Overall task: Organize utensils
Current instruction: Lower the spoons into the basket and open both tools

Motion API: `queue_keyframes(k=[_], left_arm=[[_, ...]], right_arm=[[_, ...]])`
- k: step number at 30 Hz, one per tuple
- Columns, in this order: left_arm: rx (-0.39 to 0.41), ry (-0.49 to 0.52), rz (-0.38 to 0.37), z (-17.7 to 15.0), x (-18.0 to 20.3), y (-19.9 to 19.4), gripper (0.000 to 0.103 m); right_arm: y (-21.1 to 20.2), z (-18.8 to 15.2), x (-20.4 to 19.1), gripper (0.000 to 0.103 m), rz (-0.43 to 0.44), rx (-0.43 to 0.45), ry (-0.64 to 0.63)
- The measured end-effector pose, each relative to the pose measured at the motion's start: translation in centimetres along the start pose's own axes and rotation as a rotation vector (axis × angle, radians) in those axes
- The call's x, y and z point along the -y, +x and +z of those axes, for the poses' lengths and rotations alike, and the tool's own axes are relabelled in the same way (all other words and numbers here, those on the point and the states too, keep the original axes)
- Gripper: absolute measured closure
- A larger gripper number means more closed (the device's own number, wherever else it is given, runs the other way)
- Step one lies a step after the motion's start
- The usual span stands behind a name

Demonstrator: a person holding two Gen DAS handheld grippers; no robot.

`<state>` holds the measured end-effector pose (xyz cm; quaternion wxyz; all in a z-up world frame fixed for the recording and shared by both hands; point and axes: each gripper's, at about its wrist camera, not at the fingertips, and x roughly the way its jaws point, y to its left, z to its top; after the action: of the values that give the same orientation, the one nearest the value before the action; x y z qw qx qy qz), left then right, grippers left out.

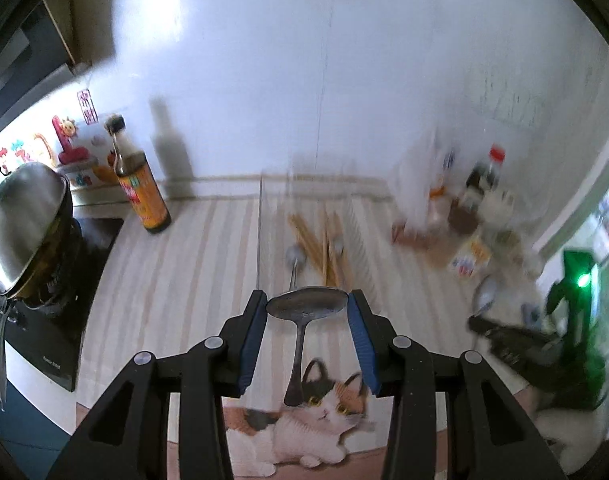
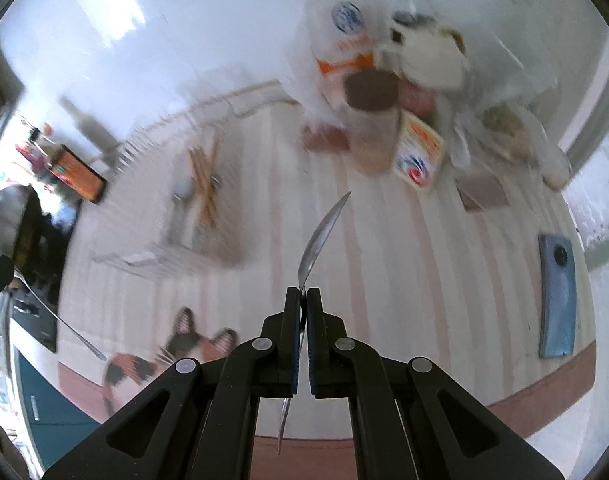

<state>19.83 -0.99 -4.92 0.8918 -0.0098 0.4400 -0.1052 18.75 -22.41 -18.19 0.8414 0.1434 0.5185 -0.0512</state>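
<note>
Steel spoon (image 1: 306, 304) sits pinched by its bowl in my left tool (image 1: 307, 307); my right tool (image 2: 303, 300) clamps another spoon (image 2: 322, 232). Both ride above the table (image 1: 184, 264), likely next into the tray (image 1: 352, 232) beside the chopsticks (image 1: 316, 240).

Left hand-held gripper (image 1: 307, 307) raised above the surface, blue-padded fingers (image 1: 253, 334) spread wide, gripping a spoon (image 1: 306, 305) by the bowl edges, handle hanging down toward the near side. Right hand-held gripper (image 2: 303, 300) likewise aloft, fingers pressed nearly together on a second spoon (image 2: 319, 240), held edge-on, bowl pointing far.
</note>
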Motion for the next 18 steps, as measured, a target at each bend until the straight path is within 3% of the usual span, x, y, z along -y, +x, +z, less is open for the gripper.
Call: queue_keyframes(k=[4,8,13,18], left_arm=[[0.04,-0.058,-0.05,3.8,-0.8,-1.2,0.065],[0.025,-0.09,-0.077,7.5,-1.8,0.5,0.065],[-0.116,-0.137,-0.125,10.2,-3.2,7.0,0.065],[-0.289,-0.13,-0.118,10.2,-4.1,13.7,0.064]], right_arm=[[-0.8,3.3,-2.8,0.1,0.066,0.02,-0.039],[-0.2,6.9,-5.7,0.1,0.117,0.03,-0.071],[3.5,11.2,-8.7,0.1,0.127,-0.017,-0.102],[9.3,13.6,-10.2,0.099,0.148,-0.152,-0.098]])
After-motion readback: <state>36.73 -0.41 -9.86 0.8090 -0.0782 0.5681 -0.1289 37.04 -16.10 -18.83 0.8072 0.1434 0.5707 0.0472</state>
